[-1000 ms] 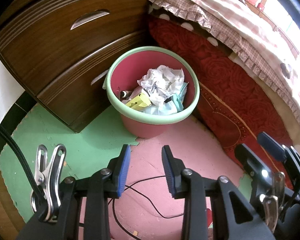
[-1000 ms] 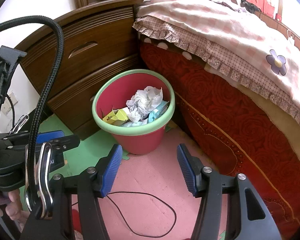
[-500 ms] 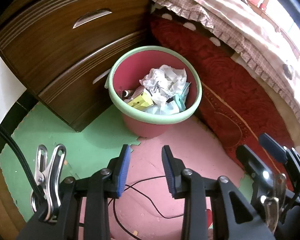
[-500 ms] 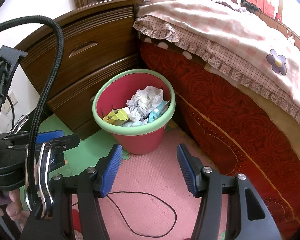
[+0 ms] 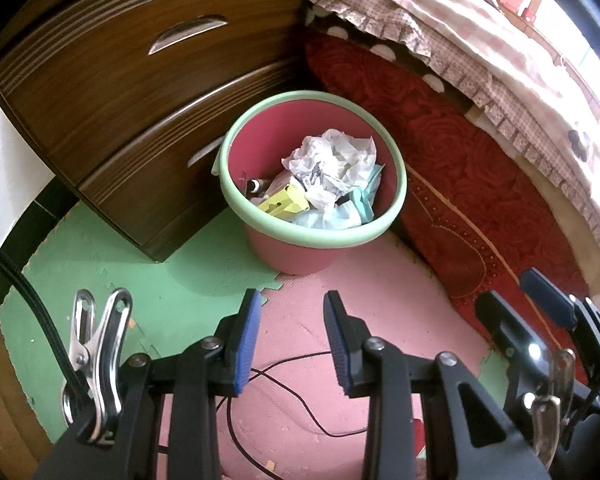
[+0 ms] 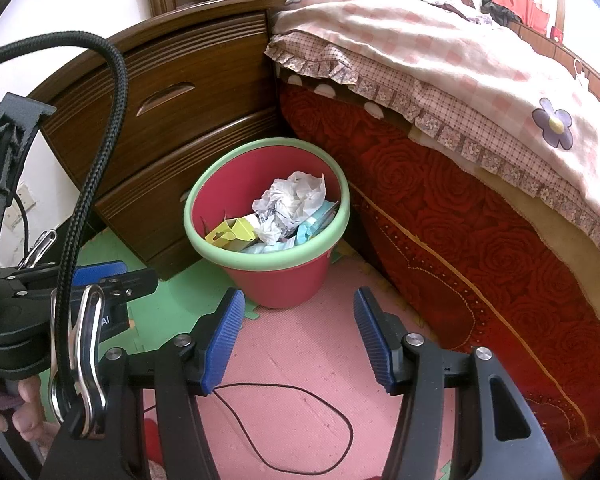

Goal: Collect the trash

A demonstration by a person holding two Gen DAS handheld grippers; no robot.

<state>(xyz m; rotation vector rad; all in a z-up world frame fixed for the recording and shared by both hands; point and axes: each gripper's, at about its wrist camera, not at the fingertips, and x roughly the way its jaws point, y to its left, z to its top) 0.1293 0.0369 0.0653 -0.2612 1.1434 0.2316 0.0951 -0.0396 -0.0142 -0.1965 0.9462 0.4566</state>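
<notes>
Nothing of note has shifted over the last second: both grippers hang where they were, and the bin sits at the same spot in each view.

The left gripper (image 5: 290,334) has its ribbed blue rubber pads (image 5: 247,340) standing apart with only bare floor between them, gripping nothing. The right gripper (image 6: 298,336) holds its own ridged blue pads (image 6: 224,340) wider apart, likewise empty. Black moulded plastic arms with silver bolts carry the pads, and a shiny metal spring clip (image 5: 96,364) pins a braided black cable (image 6: 96,168) to the side of each frame.

Below the fingers lies a foam puzzle mat (image 5: 380,320), pink and pebbled, joined by toothed edges to a green piece (image 5: 120,268). A thin black wire (image 6: 300,432) loops loosely over the pink part.

Ahead stands the round trash bin (image 5: 300,256), smooth pink plastic with a thick, rolled pale-green rim. Inside it lie crumpled white paper (image 5: 332,164), a yellow folded card carton (image 5: 284,202) and pale blue wrappers (image 5: 360,204).

The bin is wedged in the corner between a dark wood-grain nightstand (image 5: 112,80) with curved metal drawer pulls and a bed (image 6: 440,200), whose side is red fabric embossed with roses under a frilled checked sheet and pink quilt.
</notes>
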